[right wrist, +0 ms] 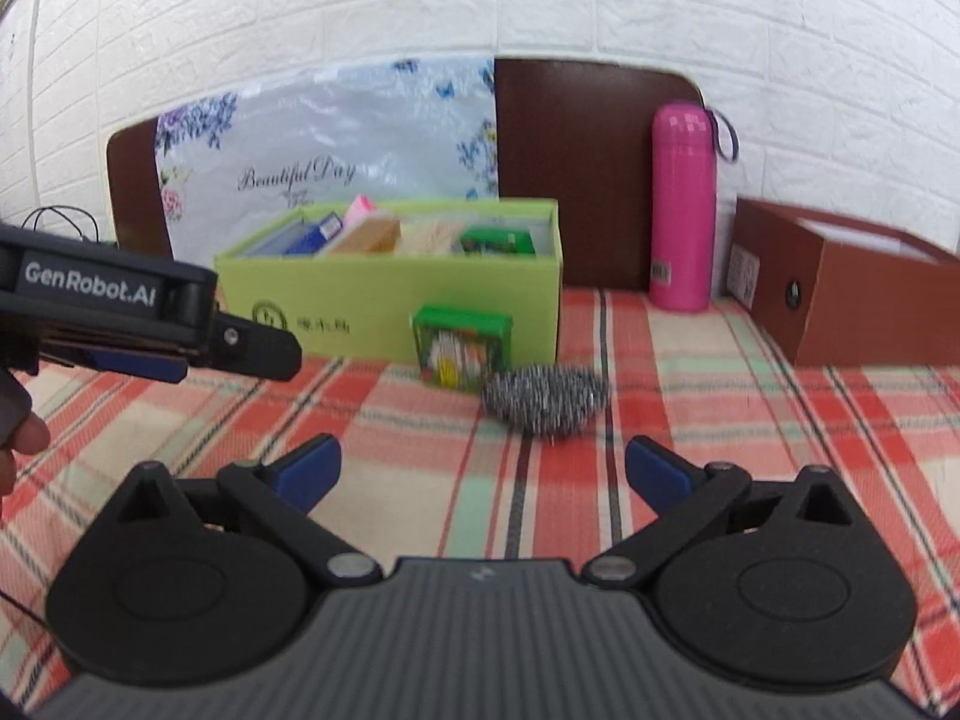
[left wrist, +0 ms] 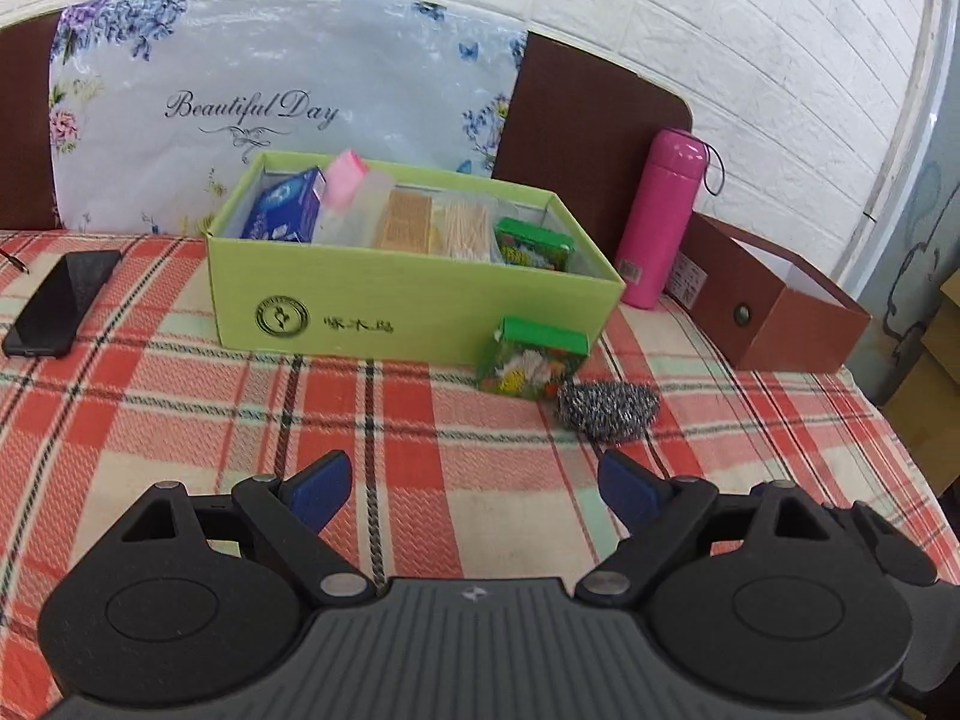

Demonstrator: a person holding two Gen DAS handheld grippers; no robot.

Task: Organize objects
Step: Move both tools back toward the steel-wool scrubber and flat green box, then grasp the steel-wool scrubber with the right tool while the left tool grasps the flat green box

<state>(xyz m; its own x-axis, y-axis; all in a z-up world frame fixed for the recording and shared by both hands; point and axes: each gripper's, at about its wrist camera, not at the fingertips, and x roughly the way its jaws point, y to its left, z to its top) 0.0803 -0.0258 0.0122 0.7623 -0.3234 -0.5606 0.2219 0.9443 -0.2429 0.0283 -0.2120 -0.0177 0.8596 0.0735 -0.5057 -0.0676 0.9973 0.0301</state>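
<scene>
A light green open box [left wrist: 414,306] [right wrist: 372,306] stands on the plaid cloth and holds a blue pack, a pink item, wooden sticks and a small green box [left wrist: 534,243]. A second small green box [left wrist: 531,357] [right wrist: 462,345] leans on its front. A steel wool scrubber [left wrist: 607,409] [right wrist: 546,399] lies beside it. My left gripper [left wrist: 480,489] is open and empty, short of both; it also shows at the left of the right wrist view [right wrist: 240,351]. My right gripper [right wrist: 483,474] is open and empty, just short of the scrubber.
A pink flask [left wrist: 660,216] [right wrist: 684,207] stands right of the green box. A brown open box [left wrist: 774,306] [right wrist: 852,294] sits at the far right. A black phone [left wrist: 60,303] lies at the left. A floral bag [left wrist: 282,102] leans on the brown headboard.
</scene>
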